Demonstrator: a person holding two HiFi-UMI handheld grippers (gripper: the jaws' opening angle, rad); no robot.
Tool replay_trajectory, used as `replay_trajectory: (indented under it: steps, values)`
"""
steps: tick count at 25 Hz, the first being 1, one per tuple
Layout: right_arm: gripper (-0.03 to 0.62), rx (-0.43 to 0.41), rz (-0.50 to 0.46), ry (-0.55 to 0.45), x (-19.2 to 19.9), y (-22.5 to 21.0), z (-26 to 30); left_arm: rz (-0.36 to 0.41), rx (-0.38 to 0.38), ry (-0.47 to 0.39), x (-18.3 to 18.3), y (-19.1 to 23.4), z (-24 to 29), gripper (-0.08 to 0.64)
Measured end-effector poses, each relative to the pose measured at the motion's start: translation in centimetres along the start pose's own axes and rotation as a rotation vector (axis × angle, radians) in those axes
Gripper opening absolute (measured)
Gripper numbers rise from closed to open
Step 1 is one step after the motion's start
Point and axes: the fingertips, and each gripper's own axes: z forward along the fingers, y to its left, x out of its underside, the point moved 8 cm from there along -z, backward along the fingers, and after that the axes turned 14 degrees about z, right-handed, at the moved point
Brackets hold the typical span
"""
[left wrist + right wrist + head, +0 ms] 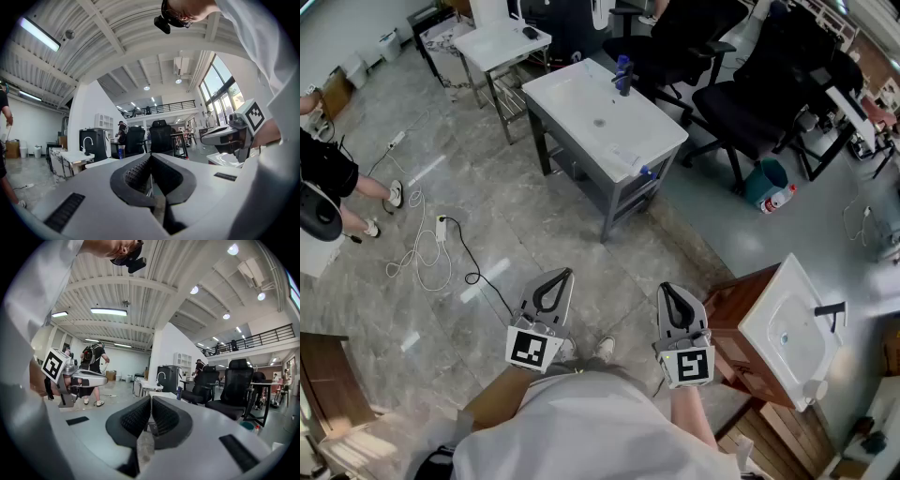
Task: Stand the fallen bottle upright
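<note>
Head view: white worktop (581, 117), well ahead of both claws.
Left claw (563, 278): closed, empty.
Right claw (668, 291): closed, empty.
Blue bottle (623, 75): upright at worktop's far edge.

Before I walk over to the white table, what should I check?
1. Left gripper empty: ok, shut on nothing.
2. Right gripper empty: ok, shut on nothing.
3. Jaws open for a grasp: not ok.
4. White table within reach: not ok, it stands well ahead.
5. Fallen bottle located: cannot tell; a small blue-tipped thing lies at the table's near corner.
6. Path free of the floor cable: ok, it lies to the left.
</note>
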Motion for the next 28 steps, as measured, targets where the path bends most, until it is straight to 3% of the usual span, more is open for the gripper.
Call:
replay_trajectory:
  steps: [4, 16, 28]
  values:
    - [0.041, -0.015, -0.024, 0.039, 0.3, 0.4, -0.1, 0.014, 0.004, -0.011, -0.2, -0.3, -0.3, 0.018]
    - [0.041, -0.042, -0.004, 0.015, 0.0, 2.4, 0.9, -0.003, 0.014, -0.014, 0.3, 1.4, -1.3, 0.018]
    - [0.041, 0.065, -0.023, 0.017, 0.6, 6.4, 2.2, -0.053, 0.051, -0.037, 4.0, 5.9, -3.2, 0.018]
